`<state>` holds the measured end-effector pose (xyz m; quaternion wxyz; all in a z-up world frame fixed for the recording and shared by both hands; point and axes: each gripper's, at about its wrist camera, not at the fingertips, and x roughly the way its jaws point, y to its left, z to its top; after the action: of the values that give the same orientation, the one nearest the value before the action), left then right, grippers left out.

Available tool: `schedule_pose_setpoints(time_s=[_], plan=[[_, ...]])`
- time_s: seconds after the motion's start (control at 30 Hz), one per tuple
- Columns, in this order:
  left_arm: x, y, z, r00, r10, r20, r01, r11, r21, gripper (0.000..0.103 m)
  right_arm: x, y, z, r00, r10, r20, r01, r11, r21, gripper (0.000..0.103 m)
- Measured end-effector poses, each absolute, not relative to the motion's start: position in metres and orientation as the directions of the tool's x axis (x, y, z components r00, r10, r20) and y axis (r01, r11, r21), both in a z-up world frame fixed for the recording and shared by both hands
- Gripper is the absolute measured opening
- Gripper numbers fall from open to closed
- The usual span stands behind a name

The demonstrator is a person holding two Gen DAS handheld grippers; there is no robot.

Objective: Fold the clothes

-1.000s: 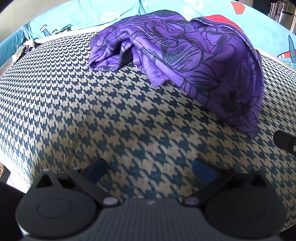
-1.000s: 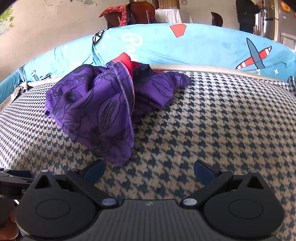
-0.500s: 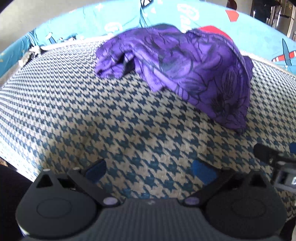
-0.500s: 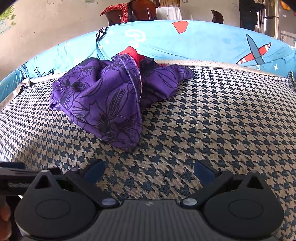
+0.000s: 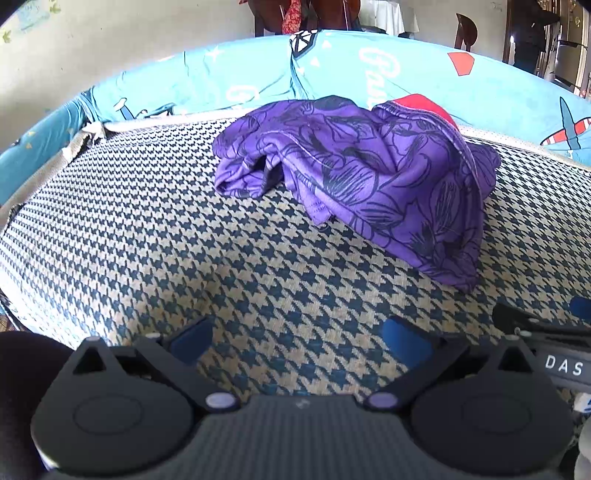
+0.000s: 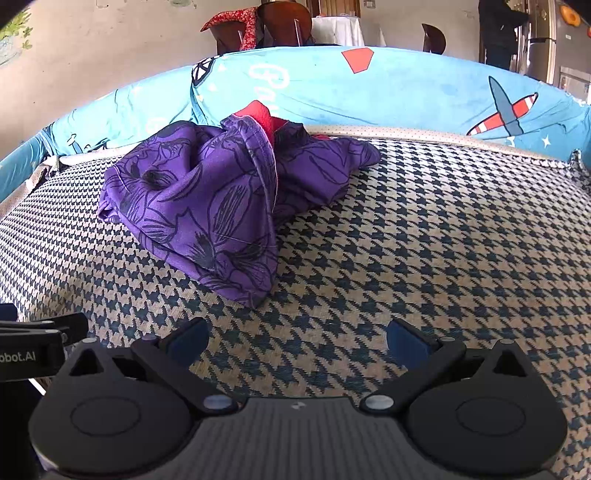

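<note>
A purple floral garment (image 5: 369, 184) lies crumpled, apparently wholly unfolded, on a houndstooth cushion (image 5: 184, 258) as the left gripper (image 5: 295, 338) and right gripper (image 6: 297, 338) hover spread and empty.

Crumpled garment (image 5: 369, 184) lies in a heap on the mattress (image 5: 184, 240), toward its far side, just before the padded wall (image 5: 258, 81) that rims the back edge. Left gripper (image 5: 295, 339) and right gripper (image 6: 297, 338) hang side by side over the near part of the mattress, apart from the garment, jaws spread wide with nothing between. From the right wrist the heap sits left of centre; chairs (image 6: 258, 26) stand behind the wall.
</note>
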<state>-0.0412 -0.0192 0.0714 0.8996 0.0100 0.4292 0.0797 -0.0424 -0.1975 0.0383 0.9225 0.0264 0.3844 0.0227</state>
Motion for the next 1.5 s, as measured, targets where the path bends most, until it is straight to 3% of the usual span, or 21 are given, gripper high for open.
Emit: schedule_pose_setpoints(time_s=[1.5], plan=[[-0.043,-0.038,0.065,0.617,0.115,-0.778,-0.065,0.993,0.095,0.103,-0.041,-0.218,0.029,0.666,0.051,-0.744,0.026,0.995,0.092,0.103]])
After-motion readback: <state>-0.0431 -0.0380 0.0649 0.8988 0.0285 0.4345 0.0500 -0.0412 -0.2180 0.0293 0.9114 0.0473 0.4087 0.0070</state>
